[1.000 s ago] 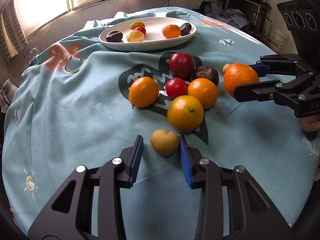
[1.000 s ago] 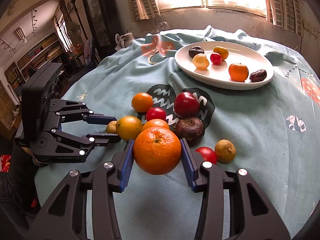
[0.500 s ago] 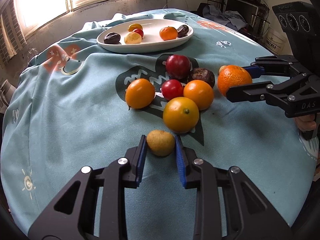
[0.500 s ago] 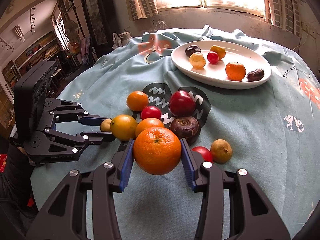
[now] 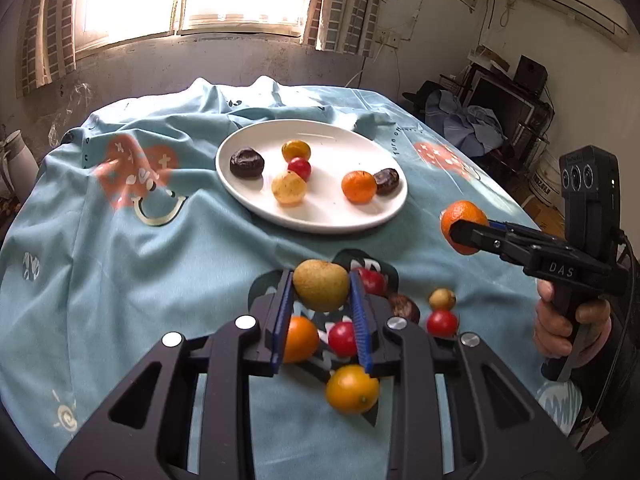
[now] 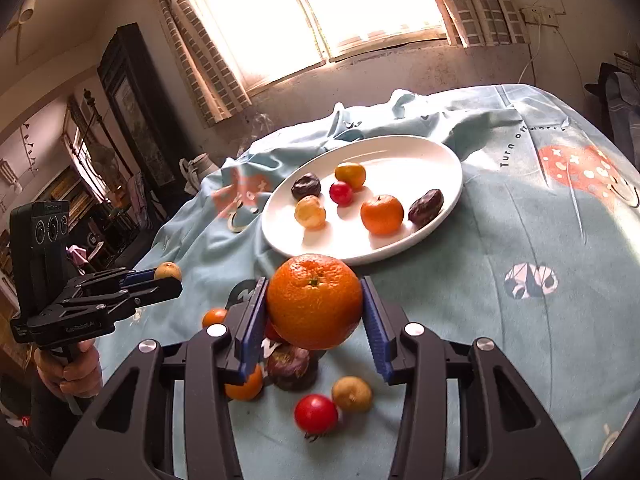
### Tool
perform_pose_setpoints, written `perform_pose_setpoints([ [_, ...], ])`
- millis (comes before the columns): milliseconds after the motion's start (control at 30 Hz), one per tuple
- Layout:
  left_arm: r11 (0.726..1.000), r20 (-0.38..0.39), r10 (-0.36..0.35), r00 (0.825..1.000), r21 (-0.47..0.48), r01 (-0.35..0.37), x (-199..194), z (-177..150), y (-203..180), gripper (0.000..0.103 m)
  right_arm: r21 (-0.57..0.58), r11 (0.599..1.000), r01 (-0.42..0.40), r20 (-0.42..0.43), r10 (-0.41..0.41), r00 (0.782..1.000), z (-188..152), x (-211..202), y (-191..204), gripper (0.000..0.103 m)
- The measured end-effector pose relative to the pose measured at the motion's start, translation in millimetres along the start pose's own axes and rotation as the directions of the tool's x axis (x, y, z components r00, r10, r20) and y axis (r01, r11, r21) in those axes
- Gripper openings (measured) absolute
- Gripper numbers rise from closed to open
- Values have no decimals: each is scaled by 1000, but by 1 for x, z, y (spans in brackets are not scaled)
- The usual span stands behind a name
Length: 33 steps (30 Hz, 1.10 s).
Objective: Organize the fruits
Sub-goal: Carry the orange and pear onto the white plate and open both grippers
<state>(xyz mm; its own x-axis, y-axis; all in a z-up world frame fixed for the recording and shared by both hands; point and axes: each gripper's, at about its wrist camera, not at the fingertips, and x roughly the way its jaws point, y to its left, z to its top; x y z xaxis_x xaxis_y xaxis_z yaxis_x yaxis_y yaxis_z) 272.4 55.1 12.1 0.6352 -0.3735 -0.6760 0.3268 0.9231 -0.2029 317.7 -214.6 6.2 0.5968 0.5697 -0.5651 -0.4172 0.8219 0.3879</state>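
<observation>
— Two grippers, what do they hold?
— Left gripper (image 5: 321, 292) clamps a yellow-brown fruit (image 5: 320, 285); right gripper (image 6: 315, 308) clamps an orange (image 6: 314, 301). Both hang raised, near the white plate (image 5: 320, 222).

Airborne orange (image 6: 315, 301) and yellowish fruit (image 5: 321, 285); others tabled.

left wrist view: left gripper (image 5: 321, 292) body hides part of orange fruit (image 5: 301, 339) and red fruit (image 5: 342, 338); yellow-orange fruit (image 5: 352, 388) motion-blurred; dark fruit (image 5: 405, 306) mostly behind right finger; right wrist view: big orange (image 6: 314, 301) and right gripper (image 6: 314, 308) cover dark fruit, second orange fruit (image 6: 245, 386); red tomato (image 6: 315, 413) blurred; small orange (image 6: 214, 317) part hidden
</observation>
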Motion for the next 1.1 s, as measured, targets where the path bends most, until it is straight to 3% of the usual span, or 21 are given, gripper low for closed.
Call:
perform_pose_setpoints([
  [100,999,-9,8,1000,-47,-8,30,33,7,28,2,999,46,11,-46,999,22,24,-10,45],
  [267,993,-52,102,993,-61,-105,82,66,17,28,1,999,54,-33,-54,998,42,66,-17,45],
  [367,988,-76,142,987,-55,-146,103,73,26,28,-30,998,50,-76,-53,996,44,84,-16,45],
  [633,986,-88,155,984,-53,-160,124,78,35,30,-95,994,52,-100,-61,993,47,102,-12,46],
  [667,984,-86,167,982,-51,-172,124,78,35,43,-97,994,49,-102,-59,993,48,102,-11,46],
  [700,980,-80,188,979,-55,-192,122,78,35,71,-98,994,51,-100,-61,993,48,102,-10,48],
  [733,974,-64,211,975,-64,-215,118,78,34,81,-101,994,50,-96,-59,994,47,102,-10,55],
  [800,974,-31,212,977,-75,-214,104,79,32,85,-103,993,59,-88,-69,994,48,96,-9,62],
  [933,974,-7,211,977,-89,-211,66,71,24,90,-119,992,48,-39,-53,998,52,69,0,62],
  [1100,965,13,245,969,-100,-242,18,37,10,98,-161,986,50,-16,-53,998,36,38,14,62],
])
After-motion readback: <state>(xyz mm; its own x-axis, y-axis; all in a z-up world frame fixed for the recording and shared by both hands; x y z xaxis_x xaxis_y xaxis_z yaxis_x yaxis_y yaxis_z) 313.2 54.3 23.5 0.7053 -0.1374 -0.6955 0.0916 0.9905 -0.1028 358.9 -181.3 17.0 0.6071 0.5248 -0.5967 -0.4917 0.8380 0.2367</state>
